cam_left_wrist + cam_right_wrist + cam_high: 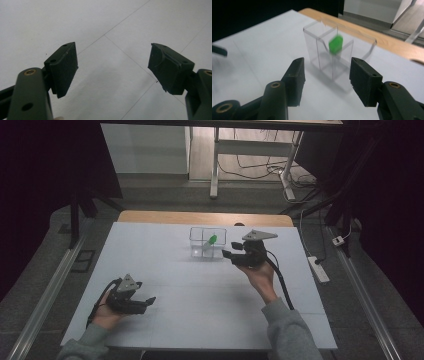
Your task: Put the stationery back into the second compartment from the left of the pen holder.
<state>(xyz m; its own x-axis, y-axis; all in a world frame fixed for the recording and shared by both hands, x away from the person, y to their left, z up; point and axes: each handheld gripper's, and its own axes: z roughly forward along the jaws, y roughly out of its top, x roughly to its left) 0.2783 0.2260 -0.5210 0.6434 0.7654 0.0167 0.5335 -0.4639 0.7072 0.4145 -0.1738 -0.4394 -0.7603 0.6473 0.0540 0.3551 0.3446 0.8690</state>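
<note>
A clear plastic box (207, 242) with inner dividers stands at the back middle of the white table (165, 270). A small green piece (212, 239) sits tilted inside it. In the right gripper view the clear box (322, 53) is just beyond my jaws, and the green piece (336, 44), slightly blurred, is high in one compartment. My right gripper (231, 255) is right of the box, pointing at it, open with nothing between its jaws (327, 71). At the front left my left gripper (147, 301) rests low over bare table, open and holding nothing (112, 60).
A wooden strip (205, 217) runs along the table's far edge. Beyond it are desk legs (215, 170) and cables on the floor. A power strip (318, 268) lies on the floor to the right. Metal rails (50, 290) flank the table.
</note>
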